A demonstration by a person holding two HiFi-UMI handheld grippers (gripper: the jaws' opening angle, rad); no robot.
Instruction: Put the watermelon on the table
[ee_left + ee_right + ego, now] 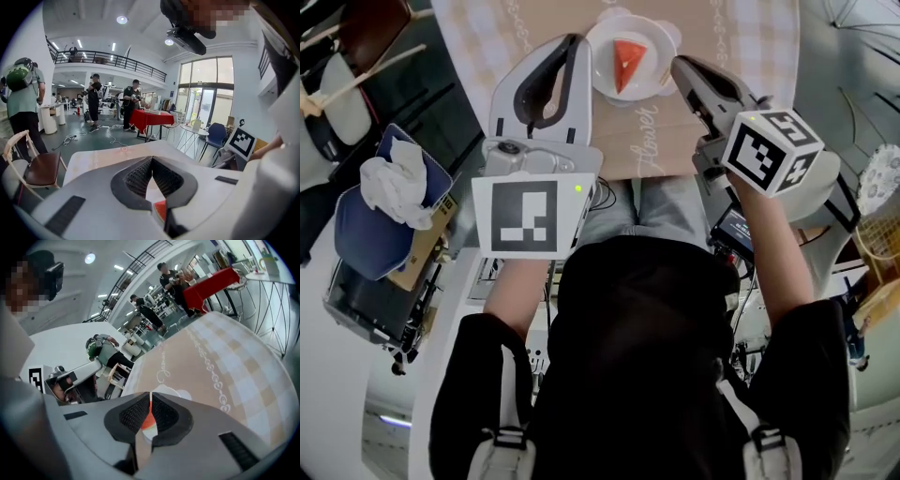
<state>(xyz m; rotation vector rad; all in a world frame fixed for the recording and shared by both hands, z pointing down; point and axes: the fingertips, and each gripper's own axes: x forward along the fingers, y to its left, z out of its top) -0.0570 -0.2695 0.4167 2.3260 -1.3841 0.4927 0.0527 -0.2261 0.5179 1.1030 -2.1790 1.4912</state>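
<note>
on the tabletop (675, 141), in from its near edge, the watermelon (624, 62) wedge lies on a white plate (654, 34). handling, as judged: light, soft, wet flesh, probably slippery and easily crushed; grip the firmer rind end, or carry it by the plate rim. left gripper (575, 42): jaws closed, nothing held, just beside the plate's left rim. right gripper (678, 64): jaws closed, empty, at the right rim. both point forward and down.

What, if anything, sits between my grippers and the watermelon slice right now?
Nothing visible. The watermelon slice lies on the white plate on the table. The left gripper and right gripper flank the plate, both shut and empty, each with a clear line to the slice.
</note>
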